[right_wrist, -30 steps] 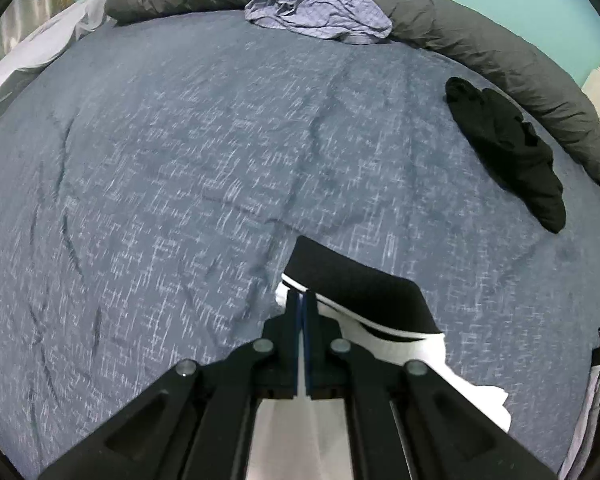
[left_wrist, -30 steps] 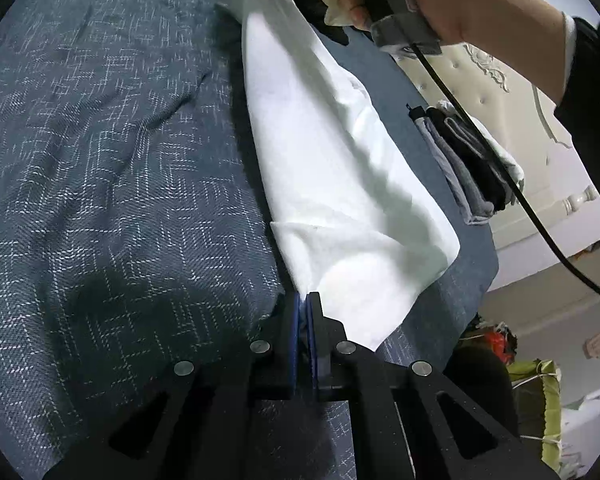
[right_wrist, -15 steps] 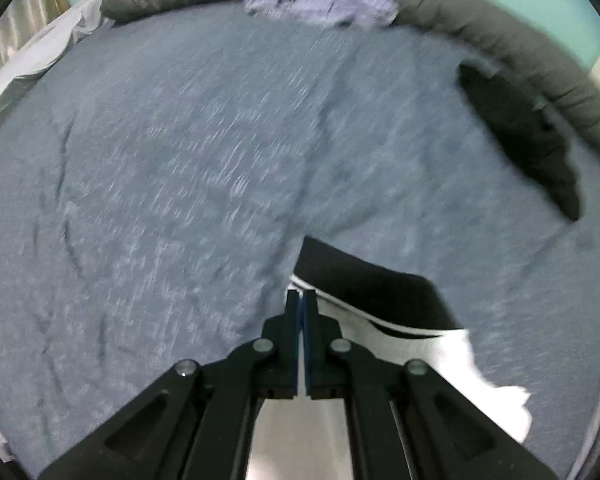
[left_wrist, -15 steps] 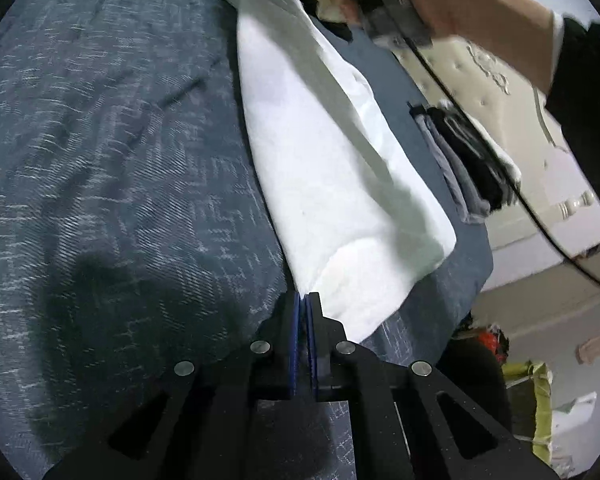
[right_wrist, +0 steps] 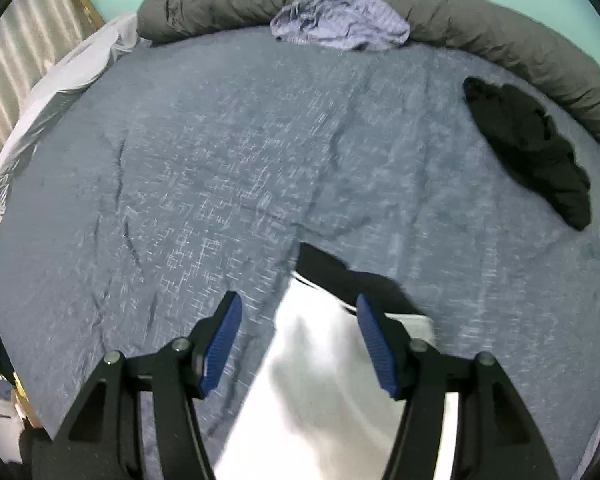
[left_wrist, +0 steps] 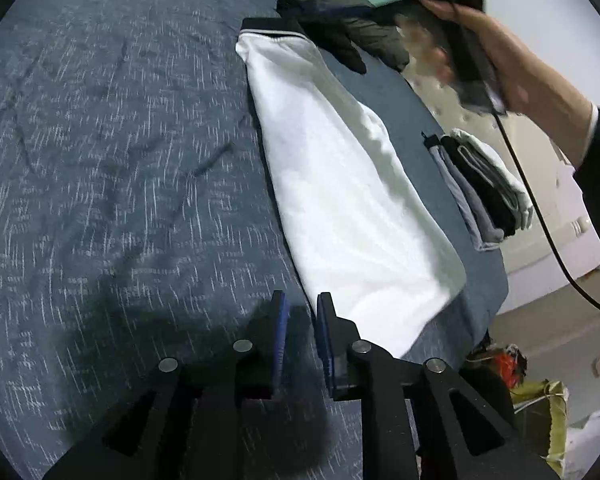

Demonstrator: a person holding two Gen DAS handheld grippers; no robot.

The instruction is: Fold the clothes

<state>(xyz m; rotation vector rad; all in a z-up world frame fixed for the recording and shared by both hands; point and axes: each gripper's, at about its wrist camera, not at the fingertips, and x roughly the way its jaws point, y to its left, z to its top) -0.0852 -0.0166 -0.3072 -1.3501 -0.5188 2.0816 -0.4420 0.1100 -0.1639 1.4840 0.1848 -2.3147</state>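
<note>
The folded white garment (left_wrist: 352, 200) lies on the bed (left_wrist: 120, 160), a long soft strip running from its black-trimmed end at upper centre to lower right. Both pairs of jaws have just been opening: the left gripper (left_wrist: 302, 344) stands narrowly apart and empty, the right gripper (right_wrist: 300, 344) wide above the cloth. Folded clothes (left_wrist: 484, 184) stack at right.

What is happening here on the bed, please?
A person is folding clothes with two tools. The white garment lies folded long on the blue bedspread. Both the left hand-held gripper and the right hand-held gripper have just been opening, with nothing pinched. A folded pile sits beside it.
</note>
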